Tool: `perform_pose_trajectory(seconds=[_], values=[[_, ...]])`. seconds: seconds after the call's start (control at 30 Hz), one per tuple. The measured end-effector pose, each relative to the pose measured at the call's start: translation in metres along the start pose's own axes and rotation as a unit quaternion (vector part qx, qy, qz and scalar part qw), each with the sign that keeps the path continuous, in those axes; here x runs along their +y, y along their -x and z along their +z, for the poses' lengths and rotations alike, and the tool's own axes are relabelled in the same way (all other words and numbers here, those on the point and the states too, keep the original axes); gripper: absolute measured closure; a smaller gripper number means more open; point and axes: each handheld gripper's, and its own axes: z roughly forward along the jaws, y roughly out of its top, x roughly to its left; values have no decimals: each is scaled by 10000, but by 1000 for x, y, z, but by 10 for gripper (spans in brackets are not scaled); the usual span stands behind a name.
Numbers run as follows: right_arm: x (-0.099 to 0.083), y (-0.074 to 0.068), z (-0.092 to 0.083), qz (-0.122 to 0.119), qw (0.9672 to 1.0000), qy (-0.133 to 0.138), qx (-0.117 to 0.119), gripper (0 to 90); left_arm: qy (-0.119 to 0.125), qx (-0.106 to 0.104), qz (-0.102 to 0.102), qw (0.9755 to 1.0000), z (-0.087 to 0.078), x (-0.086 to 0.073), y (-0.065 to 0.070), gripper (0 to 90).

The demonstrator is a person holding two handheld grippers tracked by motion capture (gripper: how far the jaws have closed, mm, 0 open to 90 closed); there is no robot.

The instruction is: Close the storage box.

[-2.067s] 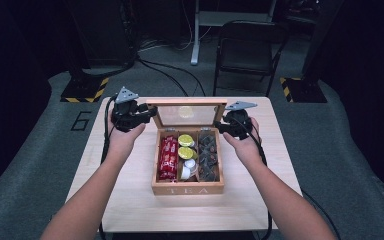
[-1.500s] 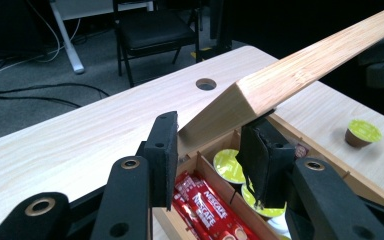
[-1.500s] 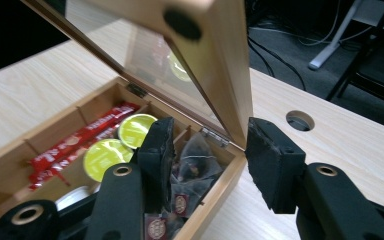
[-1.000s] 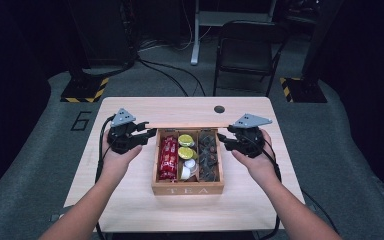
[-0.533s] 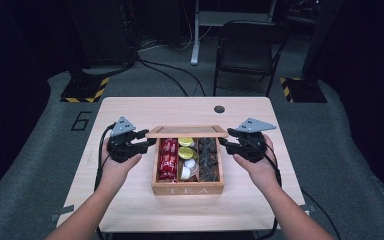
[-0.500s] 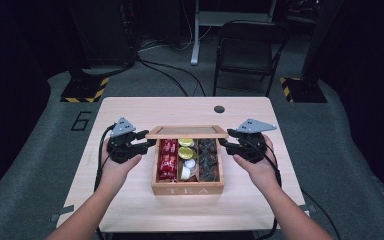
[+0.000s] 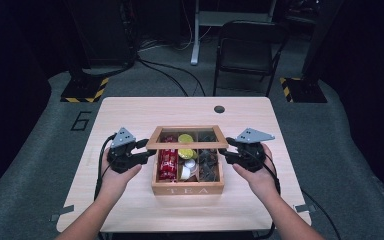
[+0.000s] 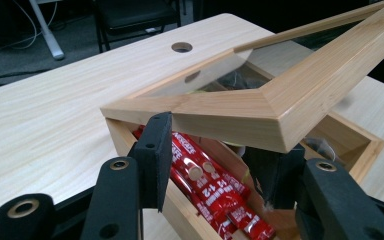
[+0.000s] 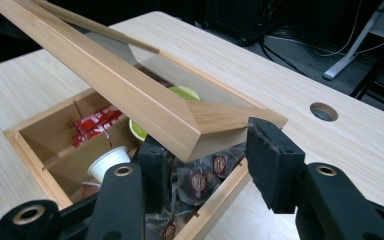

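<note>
Now the left gripper (image 8: 207,165) has a front corner of the lid (image 8: 240,117) between its jaws, one pad on the outer edge, the other under the frame; the jaws have just been opening and whether the pads press I cannot tell. Across, the right gripper (image 9: 215,160) holds the other front corner the same way, jaws clenched on the wood. Half lowered, the lid slopes over the box (image 7: 187,189). Below the left jaws lie red packets (image 8: 215,187); below the right jaws dark tea bags (image 9: 205,182), with a white cup (image 9: 107,162) and a green pod (image 9: 180,93) beyond. Under it all is a pale table (image 7: 130,112) with a cable hole (image 7: 219,109); farther out, a grey floor and a dark chair (image 7: 247,50)
</note>
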Motion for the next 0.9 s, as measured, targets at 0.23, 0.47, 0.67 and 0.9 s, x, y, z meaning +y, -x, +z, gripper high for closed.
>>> perform_pose_trajectory(seconds=[0.23, 0.47, 0.67, 0.9], values=[[-13, -8, 0, -44, 9999, -26, -98, 537, -10, -5, 83, 10000, -3, -11, 8, 513], [-23, -11, 1, 119, 9999, 2, -55, 529, 9, -31, 97, 9999, -3, -19, 10, 518], [-30, -12, 2, 82, 10000, -33, -7, 525, -49, -53, 92, 9999, -3, -26, 12, 519], [-35, -16, 2, 2, 9999, -84, -55, 527, -17, -67, 67, 10000, -1, -33, 13, 520]])
